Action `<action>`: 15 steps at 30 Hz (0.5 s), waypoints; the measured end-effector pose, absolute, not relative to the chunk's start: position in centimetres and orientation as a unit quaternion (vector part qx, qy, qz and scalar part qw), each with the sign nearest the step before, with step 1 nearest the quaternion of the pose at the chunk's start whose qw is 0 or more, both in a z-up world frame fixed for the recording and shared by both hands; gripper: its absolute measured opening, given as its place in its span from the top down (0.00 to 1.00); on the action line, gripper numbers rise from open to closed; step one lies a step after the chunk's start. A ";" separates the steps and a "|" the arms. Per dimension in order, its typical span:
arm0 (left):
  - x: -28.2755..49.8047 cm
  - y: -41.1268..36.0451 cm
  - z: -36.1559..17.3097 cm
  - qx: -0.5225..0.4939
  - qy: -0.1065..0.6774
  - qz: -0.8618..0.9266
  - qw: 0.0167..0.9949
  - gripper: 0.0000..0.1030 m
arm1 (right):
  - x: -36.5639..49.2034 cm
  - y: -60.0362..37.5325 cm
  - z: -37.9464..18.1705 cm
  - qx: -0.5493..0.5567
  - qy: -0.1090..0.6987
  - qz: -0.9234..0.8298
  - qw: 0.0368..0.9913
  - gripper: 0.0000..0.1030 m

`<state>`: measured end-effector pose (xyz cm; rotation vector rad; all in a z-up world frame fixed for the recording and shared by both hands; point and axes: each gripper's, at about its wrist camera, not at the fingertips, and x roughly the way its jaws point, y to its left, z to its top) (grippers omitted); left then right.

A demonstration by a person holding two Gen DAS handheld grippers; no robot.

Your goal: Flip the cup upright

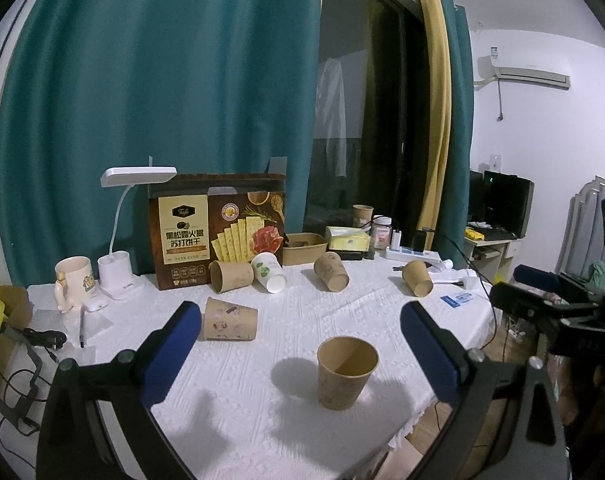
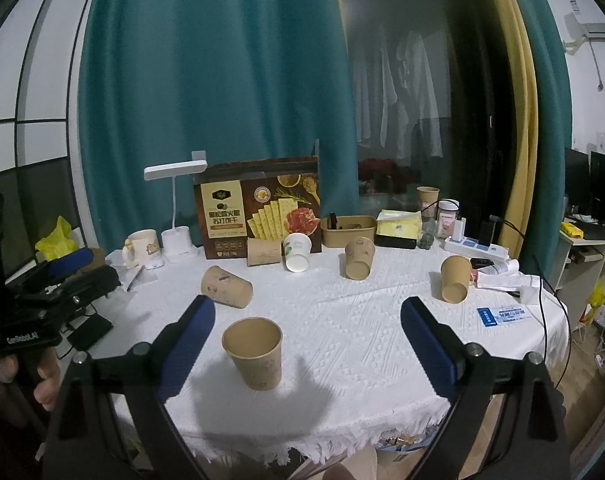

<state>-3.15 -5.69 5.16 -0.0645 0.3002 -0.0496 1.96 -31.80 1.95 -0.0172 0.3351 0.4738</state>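
One brown paper cup point(image 1: 346, 372) stands upright on the tabletop point(image 1: 302, 320); both grippers' fingers point(image 2: 190, 336) gape wide, empty. Next, approach the stickered cup point(image 1: 230, 320) lying sideways, gripping mid-wall gently.

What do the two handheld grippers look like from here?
Both the left gripper and right gripper have black frames with silver bolts and two long fingers with blue pads. The left one's body carries small white lettering, seen from the right wrist view.

both tongs, left point(image 1: 300, 338) and right point(image 2: 307, 330), gape wide, empty.
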 end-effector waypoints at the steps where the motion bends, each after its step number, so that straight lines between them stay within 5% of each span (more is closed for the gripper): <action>1: -3.2 -5.7 5.1 -0.032 0.150 -0.024 0.988 0.03 | 2.0 -31.8 1.9 -0.009 0.166 0.234 0.958 0.10; 15: -3.2 -6.0 4.4 -0.034 0.155 -0.030 0.987 0.03 | 2.1 -31.6 1.9 -0.003 0.170 0.242 0.955 0.10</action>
